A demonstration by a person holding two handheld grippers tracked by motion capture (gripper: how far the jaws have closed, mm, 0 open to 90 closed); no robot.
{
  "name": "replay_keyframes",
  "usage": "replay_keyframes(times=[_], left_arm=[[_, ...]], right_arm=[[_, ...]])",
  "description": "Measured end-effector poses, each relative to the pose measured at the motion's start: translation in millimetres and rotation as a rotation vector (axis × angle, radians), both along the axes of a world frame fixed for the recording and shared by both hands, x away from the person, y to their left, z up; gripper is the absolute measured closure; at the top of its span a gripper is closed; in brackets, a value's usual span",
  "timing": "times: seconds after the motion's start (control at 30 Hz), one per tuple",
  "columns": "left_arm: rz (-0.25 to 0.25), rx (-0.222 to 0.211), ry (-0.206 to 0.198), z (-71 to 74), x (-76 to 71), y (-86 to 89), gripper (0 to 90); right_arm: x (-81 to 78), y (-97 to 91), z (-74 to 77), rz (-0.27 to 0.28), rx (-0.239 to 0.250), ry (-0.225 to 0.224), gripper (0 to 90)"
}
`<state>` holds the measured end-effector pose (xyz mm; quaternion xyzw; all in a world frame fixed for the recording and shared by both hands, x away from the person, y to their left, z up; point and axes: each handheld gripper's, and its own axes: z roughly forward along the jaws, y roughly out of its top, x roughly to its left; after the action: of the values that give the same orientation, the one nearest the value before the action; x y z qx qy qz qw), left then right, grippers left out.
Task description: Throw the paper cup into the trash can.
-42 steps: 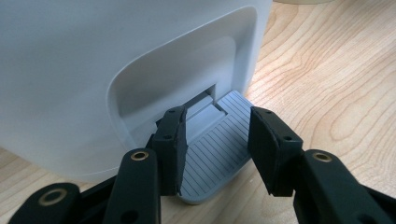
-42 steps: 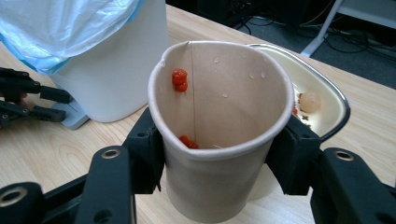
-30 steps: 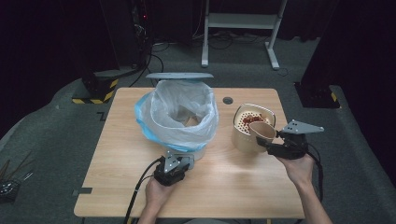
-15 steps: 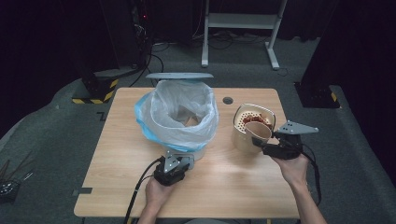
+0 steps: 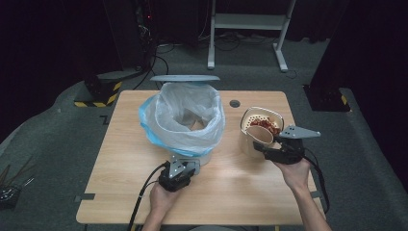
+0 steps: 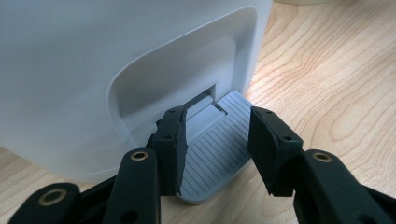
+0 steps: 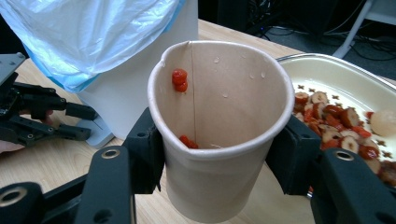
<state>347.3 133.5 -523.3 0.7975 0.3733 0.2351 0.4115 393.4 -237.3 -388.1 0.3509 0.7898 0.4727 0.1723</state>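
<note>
A white pedal bin [image 5: 204,156] lined with a clear and blue bag [image 5: 183,115] stands mid-table, its lid [image 5: 184,78] raised at the back. My left gripper [image 5: 184,167] sits low at the bin's front. Up close its jaws [image 6: 217,149] are shut on the grey ribbed pedal [image 6: 210,140], one pad at each side. My right gripper [image 5: 263,144] is shut on a paper cup [image 5: 260,134], held just in front of a cream pot [image 5: 275,115]. A few red bits cling inside the cup [image 7: 219,116]. The pot [image 7: 336,60] holds sliced red dates [image 7: 336,121].
The wooden table [image 5: 231,192] has a black cable hole [image 5: 235,103] behind the pot. The left gripper [image 7: 86,122] and the bin wall [image 7: 135,93] lie just left of the cup. A white desk frame [image 5: 250,24] and cables lie on the floor beyond.
The right hand has edged the cup slightly to the left, staying by the pot. The left gripper has stayed on the pedal with the lid up.
</note>
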Motion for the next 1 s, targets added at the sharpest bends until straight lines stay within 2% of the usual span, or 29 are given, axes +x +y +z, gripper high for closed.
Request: replay_keyframes(times=[0.47, 0.6, 0.83, 1.0], left_arm=[[-0.001, -0.002, 0.001, -0.1, 0.0, -0.1, 57.0], [-0.001, -0.001, 0.0, -0.1, -0.1, -0.3, 57.0], [-0.001, 0.0, 0.001, -0.1, 0.0, -0.2, 57.0], [-0.001, -0.001, 0.002, -0.1, 0.0, -0.3, 56.9]], right_arm=[[3.6, 15.0, 1.1, 0.035, 0.002, -0.018, 44.0], [5.3, 17.5, 2.9, 0.045, 0.02, -0.019, 44.0], [6.8, 23.0, 11.3, 0.06, 0.01, -0.039, 44.0], [9.4, 26.1, 17.0, 0.076, 0.024, -0.046, 44.0]])
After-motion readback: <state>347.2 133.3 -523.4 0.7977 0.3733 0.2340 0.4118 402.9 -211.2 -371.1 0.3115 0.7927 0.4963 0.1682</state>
